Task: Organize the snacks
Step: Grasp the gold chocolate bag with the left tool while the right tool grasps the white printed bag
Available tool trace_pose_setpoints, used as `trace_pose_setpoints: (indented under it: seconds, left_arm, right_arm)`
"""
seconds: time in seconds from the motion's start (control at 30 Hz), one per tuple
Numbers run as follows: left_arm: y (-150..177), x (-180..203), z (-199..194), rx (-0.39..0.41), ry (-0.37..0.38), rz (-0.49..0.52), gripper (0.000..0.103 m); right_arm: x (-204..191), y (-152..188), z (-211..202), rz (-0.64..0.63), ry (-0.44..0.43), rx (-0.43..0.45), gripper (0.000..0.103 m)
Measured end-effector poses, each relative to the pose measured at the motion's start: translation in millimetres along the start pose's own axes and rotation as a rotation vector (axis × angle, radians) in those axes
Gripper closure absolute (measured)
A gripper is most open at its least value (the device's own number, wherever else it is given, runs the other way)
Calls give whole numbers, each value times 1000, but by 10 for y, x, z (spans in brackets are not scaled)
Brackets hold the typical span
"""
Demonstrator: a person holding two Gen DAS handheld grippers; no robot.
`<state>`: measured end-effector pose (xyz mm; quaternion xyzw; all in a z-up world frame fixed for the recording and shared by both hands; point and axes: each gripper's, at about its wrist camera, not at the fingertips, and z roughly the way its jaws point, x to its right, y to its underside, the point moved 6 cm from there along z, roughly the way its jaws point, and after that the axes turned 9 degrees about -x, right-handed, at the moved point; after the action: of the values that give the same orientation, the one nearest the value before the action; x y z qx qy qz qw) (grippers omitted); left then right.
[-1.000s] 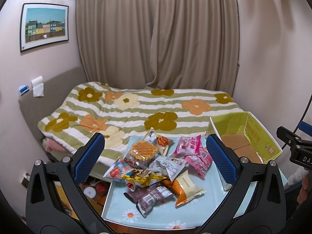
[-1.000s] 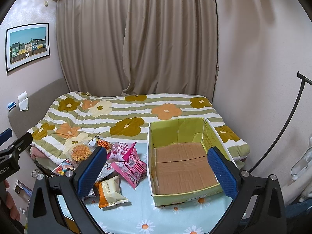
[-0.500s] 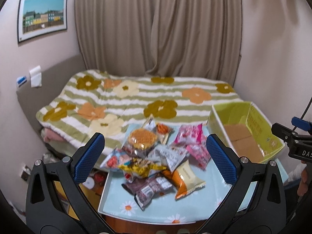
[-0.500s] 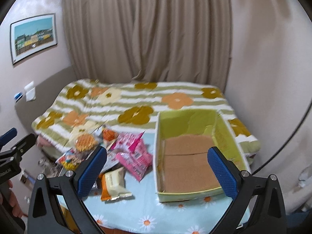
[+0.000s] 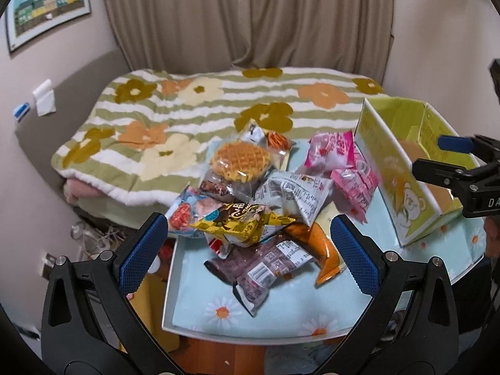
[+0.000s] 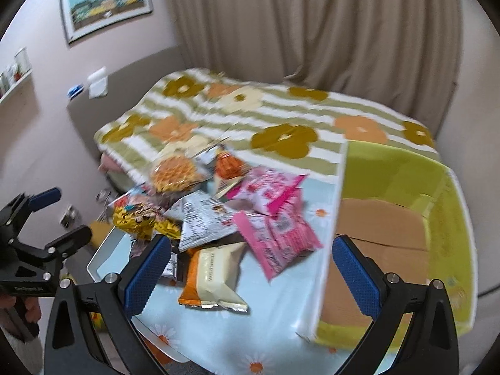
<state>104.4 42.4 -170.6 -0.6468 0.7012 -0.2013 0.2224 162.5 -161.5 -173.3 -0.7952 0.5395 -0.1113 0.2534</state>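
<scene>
Hovering over the bench (image 5: 281, 315), your left claw (image 5: 247, 250) and right claw (image 6: 250, 268) both stand wide apart, holding nothing. The snacks (image 5: 265, 193) lie heaped toward ten o'clock of the empty yellow-green box (image 6: 406, 237), which sits at your three o'clock. Start with a loose packet at the pile's edge: the cream and orange packet (image 6: 212, 278) lies nearest your right claw. Pinch its crimped end, not the puffed middle, lift clear of its neighbours, then carry it over the box wall before letting go
</scene>
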Motion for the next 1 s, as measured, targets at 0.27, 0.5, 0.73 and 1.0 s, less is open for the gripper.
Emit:
trace_pose_setpoints:
  seconds: [0.27,0.5,0.73,1.0]
  left_arm:
    - [-57,-43,581,-71,5,127,0]
    - [-77,-2,1016,-163,24,317,0]
    - [-32,37,1325,-244,84,376,7]
    - [29,94,1439,-291,114,433,25]
  right_arm:
    - [-249,-264,715,-164,-57,-130,0]
    - [-345,-456,1216,-229,-110,-230,0]
    - [-458,-550,1467,-278,-147,-288,1]
    - [-598,-588,1695,-327,-191,-357,9]
